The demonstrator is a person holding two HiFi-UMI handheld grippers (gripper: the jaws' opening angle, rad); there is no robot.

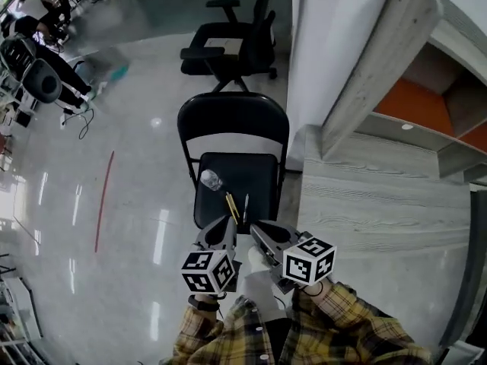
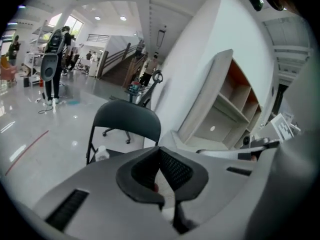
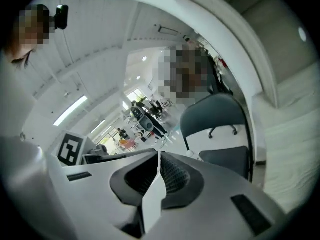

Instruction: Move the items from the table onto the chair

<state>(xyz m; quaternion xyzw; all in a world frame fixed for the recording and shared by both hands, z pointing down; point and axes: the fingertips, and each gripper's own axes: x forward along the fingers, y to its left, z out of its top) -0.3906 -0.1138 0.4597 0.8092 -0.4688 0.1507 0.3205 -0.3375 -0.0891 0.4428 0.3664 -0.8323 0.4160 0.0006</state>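
Both grippers hang side by side just in front of the folding chair point(image 1: 232, 126), above the front edge of its seat, held out from plaid sleeves point(image 1: 228, 333). The left gripper point(image 2: 160, 151) has its fingers point(image 2: 177, 170) pressed together with nothing between them, and the right gripper point(image 3: 159, 156) likewise shows its fingers point(image 3: 176, 176) meeting at the tips on nothing. On the dark seat lie three things: a small clear bottle point(image 1: 211, 179) toward the back left, and nearer the front a yellow pen point(image 1: 232, 206) and a dark pen point(image 1: 246, 207), close together and almost parallel, just beyond the fingertips. The grey wood-grain bench point(image 1: 365, 211) stands just beside the chair on the right, its corner close to the seat. A slanted shelf unit point(image 1: 426, 97) with an orange back rises on the bench's far side, against a white column point(image 1: 327, 36). Behind the folding chair stands a black office chair point(image 1: 228, 44) on the glossy floor point(image 1: 144, 143), and a red line point(image 1: 104, 201) runs along the floor to the left. People are at desks far off at the upper left.
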